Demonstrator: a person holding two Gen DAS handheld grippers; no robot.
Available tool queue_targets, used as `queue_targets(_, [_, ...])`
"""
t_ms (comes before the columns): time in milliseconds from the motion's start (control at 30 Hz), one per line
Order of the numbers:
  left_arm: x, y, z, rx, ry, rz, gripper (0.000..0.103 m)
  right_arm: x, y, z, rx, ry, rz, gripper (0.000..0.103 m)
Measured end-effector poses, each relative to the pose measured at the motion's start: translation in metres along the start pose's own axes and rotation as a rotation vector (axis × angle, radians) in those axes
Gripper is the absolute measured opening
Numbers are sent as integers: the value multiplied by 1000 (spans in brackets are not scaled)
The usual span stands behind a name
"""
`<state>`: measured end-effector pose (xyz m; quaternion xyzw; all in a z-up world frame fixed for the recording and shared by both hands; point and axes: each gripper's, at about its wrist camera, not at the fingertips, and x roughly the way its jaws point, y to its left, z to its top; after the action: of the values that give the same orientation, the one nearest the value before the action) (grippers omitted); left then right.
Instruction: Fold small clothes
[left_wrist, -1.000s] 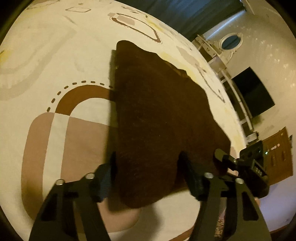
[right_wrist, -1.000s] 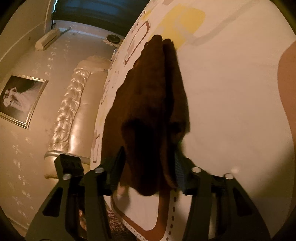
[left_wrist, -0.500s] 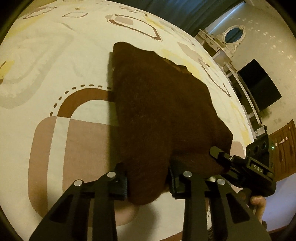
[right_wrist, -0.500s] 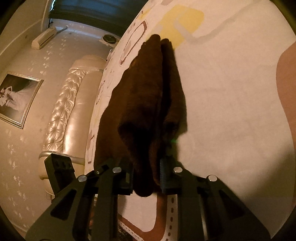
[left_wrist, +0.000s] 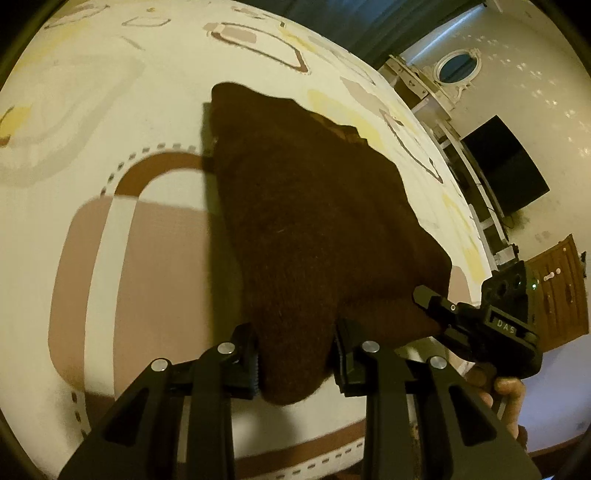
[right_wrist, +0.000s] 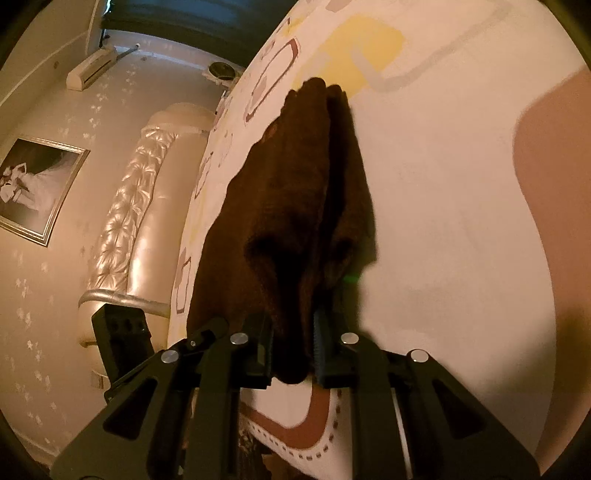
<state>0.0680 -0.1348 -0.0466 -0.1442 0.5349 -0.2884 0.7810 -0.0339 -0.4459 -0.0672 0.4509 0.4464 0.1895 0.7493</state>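
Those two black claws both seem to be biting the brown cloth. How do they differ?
The left claw holds a wide, thick flap of the brown cloth, so its jaws stand further apart; the right claw pinches a narrower bunch, jaws nearly together. The left claw bites a near corner, the right claw the corner beside it. Both have just been closing and now clamp the cloth's near edge on the patterned bedsheet.

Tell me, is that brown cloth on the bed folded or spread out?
Partly folded, it seems. In the right wrist view the brown cloth shows two layers with a dark crease between; its near edge is bunched. How many folds, I cannot tell.
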Motion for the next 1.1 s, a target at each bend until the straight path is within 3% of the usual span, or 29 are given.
queue_targets(300, [7,4,-9,40,-4,9,32,4,-17,-13,29,17,5,14])
queue_targets(400, [2,1,-12,70,-39,38,42,1,-14,-14,12,16,-1,20])
queue_targets(500, [-12,-7,-20,118,-117,113,62,-8,-8,-18,-6,-17,-28,36])
queue_targets(533, [-17,-11,-22,142,-141,140,73,-13,-5,-20,-10,-35,-48,39])
queue_targets(700, [-33,-20,-32,189,-192,241,80,-27,15,-36,-86,-93,-198,58])
queue_targets(967, [-56,-18,-56,149,-214,332,83,-17,50,-80,-266,-111,-491,67])
queue_targets(1100, [-64,-21,-68,160,-230,372,83,-11,59,-94,-311,-138,-546,67])
